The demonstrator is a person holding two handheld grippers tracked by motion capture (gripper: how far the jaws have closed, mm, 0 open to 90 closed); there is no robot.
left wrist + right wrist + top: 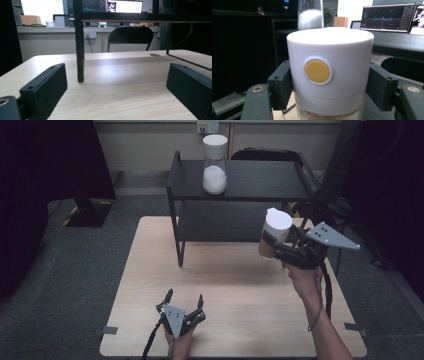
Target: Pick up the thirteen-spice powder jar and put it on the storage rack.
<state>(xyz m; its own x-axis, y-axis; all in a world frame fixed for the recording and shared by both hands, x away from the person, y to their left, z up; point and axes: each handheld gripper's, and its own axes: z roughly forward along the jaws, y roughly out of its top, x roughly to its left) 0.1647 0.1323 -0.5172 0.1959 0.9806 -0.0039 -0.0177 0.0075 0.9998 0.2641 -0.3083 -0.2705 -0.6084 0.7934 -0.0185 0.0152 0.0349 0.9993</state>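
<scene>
Jar (329,75), white lid, yellow button, brown contents

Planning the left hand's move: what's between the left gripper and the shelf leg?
Bare tabletop between the left gripper and the shelf leg, per its own view.

A clear jar (274,238) with a tall white lid (330,66) is held up off the table, to the right of the black shelf's lower tier, clamped from both sides by the right gripper (280,247). It leans slightly, its top tipped toward the right. Brownish contents fill its lower part. A round yellow button (317,71) sits on the side of the lid. Farther off, a second clear jar (214,164) stands upright on the shelf's top (260,180), toward its left, white-lidded too and about half full of white grains.
</scene>
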